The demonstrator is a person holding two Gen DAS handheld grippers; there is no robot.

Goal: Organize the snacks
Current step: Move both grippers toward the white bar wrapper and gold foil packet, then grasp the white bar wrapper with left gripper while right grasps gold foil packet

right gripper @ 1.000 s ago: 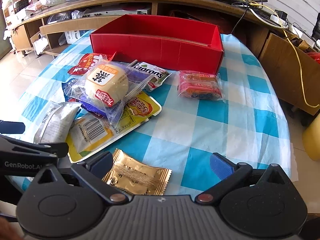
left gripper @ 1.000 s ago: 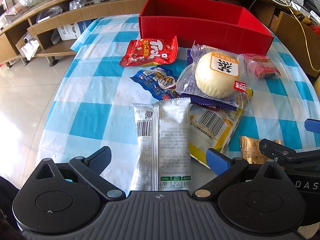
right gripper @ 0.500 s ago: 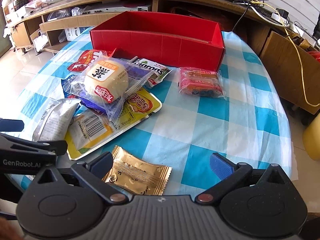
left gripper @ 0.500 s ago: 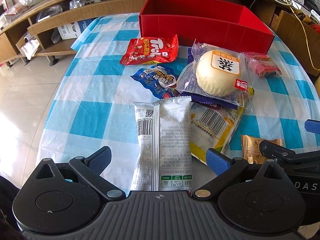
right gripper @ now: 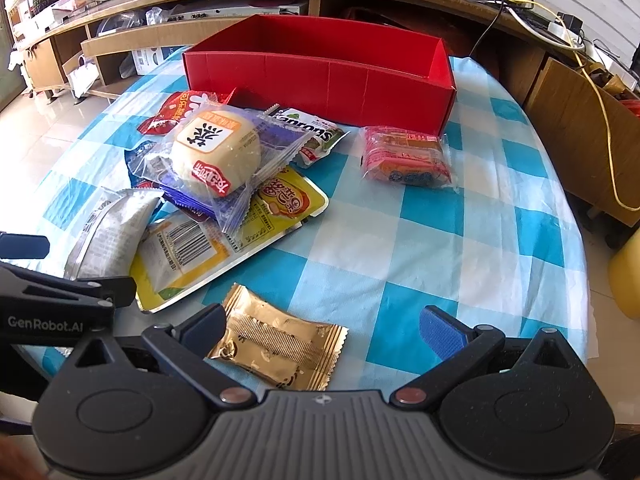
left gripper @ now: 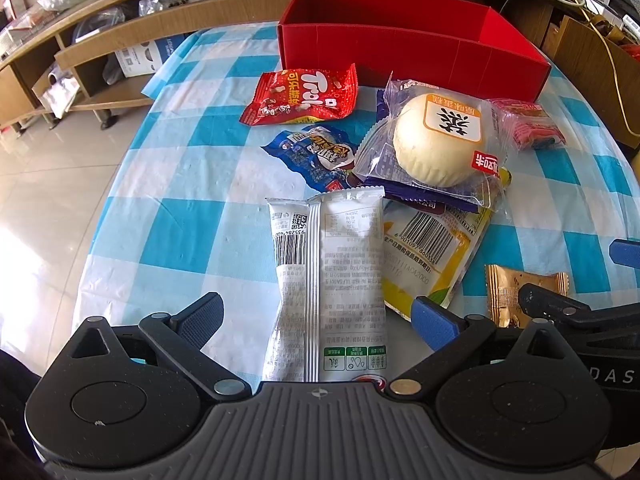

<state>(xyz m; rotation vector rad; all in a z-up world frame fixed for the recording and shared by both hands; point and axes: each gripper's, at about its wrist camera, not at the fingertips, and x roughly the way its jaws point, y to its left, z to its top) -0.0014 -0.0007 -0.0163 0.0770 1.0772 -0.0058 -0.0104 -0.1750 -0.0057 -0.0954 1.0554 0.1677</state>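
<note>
Several snack packs lie on a blue-checked tablecloth (left gripper: 180, 184) before an empty red box (left gripper: 408, 56). My left gripper (left gripper: 318, 318) is open, its jaws on either side of the near end of a white pack (left gripper: 328, 280), not touching it. My right gripper (right gripper: 324, 326) is open over a gold pack (right gripper: 276, 344), which lies between the jaws near the left finger. A wrapped bun (right gripper: 218, 152) tops a pile with a yellow pack (right gripper: 224, 240), a blue pack (left gripper: 316, 156) and a red pack (left gripper: 304, 96). A pink pack (right gripper: 404, 156) lies apart at the right.
A green-and-white pack (right gripper: 310, 132) lies by the box front. Wooden shelves (left gripper: 100, 52) stand behind the table, a wooden cabinet (right gripper: 576, 120) at the right with a yellow cable. The table edge drops to a tiled floor (left gripper: 40, 200) at the left.
Both grippers have eased slightly forward toward the packs and stay open. No pack has moved.
</note>
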